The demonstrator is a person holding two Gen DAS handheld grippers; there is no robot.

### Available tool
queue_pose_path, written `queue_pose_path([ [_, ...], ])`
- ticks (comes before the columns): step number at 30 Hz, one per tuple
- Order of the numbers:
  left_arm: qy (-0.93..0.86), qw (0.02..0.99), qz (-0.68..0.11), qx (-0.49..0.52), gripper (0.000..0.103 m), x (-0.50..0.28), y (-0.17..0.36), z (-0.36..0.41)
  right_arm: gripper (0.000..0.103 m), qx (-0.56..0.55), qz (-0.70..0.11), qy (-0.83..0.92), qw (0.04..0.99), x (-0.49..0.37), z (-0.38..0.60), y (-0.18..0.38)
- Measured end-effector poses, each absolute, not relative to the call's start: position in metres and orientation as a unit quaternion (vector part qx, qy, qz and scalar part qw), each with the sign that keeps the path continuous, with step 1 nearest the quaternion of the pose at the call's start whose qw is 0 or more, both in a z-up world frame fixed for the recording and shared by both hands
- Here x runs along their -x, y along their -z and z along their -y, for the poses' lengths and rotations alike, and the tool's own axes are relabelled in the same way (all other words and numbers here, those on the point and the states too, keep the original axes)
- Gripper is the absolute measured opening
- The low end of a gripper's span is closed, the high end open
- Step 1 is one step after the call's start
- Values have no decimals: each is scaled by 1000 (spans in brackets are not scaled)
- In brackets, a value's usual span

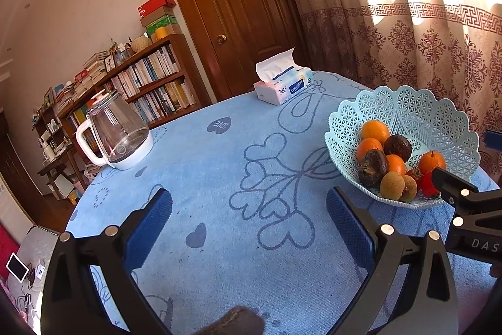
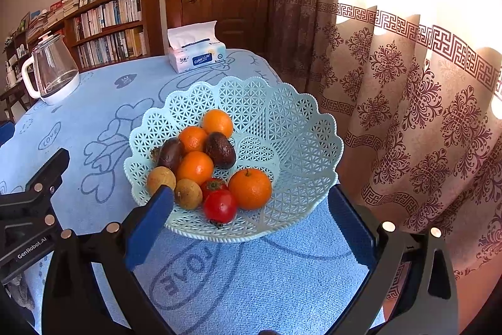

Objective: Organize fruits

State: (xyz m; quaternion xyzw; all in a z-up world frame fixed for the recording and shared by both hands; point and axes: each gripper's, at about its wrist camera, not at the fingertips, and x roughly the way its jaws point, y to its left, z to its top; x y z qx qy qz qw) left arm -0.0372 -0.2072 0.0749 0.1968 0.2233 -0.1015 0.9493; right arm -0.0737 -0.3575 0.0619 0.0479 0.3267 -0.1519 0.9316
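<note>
A pale green lattice fruit basket [image 2: 301,146] stands on the blue tablecloth near the curtain side; it also shows in the left wrist view [image 1: 439,121]. It holds several oranges [image 2: 250,188], two dark passion fruits [image 2: 220,149], two brown longan-like fruits [image 2: 188,193] and two red tomatoes [image 2: 219,206]. My right gripper [image 2: 251,218] is open and empty, its fingers just short of the basket's near rim. My left gripper [image 1: 249,215] is open and empty over bare cloth, left of the basket.
A glass kettle with a white handle [image 1: 116,134] stands at the far left of the table. A tissue pack [image 1: 282,83] lies at the far edge. A curtain [image 2: 408,102] hangs close on the right. A bookshelf [image 1: 141,83] and a door stand behind.
</note>
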Motion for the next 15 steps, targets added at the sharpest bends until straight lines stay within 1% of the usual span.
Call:
queue_pose_path([
  [15, 105, 946, -225, -207, 98, 38, -69, 211, 100, -45, -327, 155, 931, 73, 357, -61],
])
